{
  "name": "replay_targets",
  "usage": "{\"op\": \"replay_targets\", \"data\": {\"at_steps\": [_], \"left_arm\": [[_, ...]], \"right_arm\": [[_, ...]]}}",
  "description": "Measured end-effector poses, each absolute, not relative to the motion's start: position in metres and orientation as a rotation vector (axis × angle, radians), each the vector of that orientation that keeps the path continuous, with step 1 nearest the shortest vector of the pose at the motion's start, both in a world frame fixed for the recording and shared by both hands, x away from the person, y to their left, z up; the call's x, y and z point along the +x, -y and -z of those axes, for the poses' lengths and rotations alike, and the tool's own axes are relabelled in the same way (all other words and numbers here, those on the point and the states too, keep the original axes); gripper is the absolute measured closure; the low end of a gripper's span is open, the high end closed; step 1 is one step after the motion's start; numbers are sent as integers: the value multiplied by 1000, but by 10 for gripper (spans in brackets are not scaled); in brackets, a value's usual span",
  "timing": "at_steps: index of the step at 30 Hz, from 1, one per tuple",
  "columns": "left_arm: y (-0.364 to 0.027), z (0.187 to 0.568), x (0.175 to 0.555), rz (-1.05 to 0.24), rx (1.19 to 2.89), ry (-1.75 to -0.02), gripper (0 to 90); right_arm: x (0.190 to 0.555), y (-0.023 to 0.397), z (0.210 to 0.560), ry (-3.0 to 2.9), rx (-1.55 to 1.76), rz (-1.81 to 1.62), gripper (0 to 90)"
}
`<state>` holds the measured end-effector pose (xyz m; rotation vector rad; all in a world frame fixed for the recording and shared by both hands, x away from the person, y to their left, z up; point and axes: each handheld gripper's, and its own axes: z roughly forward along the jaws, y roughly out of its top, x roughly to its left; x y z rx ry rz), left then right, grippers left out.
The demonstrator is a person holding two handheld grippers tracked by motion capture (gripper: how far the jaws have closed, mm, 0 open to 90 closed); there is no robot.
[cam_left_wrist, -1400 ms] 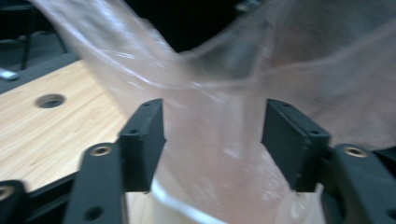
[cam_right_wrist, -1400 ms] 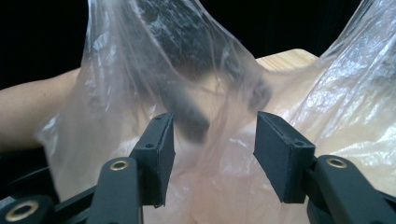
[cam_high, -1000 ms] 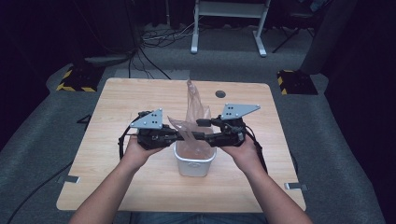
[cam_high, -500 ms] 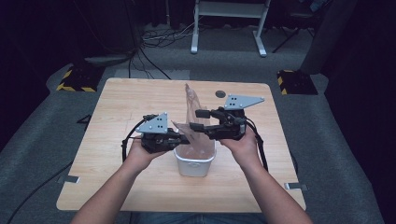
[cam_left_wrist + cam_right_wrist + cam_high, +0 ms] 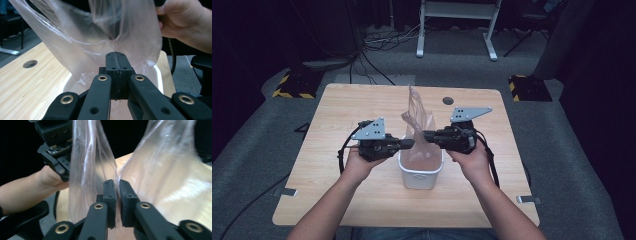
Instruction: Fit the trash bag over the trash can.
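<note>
Over the white bin [image 5: 419,172], both grippers [image 5: 409,144] [image 5: 427,134] clench the clear bag [image 5: 417,125]; the right's jaws have just closed, and the film blurs the bin's inside.

The clear plastic bag [image 5: 417,131] is standing crumpled in my white bin [image 5: 420,176]. The bin is sitting upright near the table's front edge, about midway along it.
</note>
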<state>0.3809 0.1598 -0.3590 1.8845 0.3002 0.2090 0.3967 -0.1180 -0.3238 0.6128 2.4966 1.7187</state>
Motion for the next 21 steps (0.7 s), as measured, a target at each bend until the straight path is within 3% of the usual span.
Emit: {"op": "replay_targets", "data": {"at_steps": [9, 21], "left_arm": [[-184, 365, 382, -255, 1899, -366, 900], [-208, 387, 382, -251, 1921, -442, 900]], "right_arm": [[393, 151, 329, -2452, 721, -1619, 893], [395, 180, 368, -2450, 887, -1543, 891]]}}
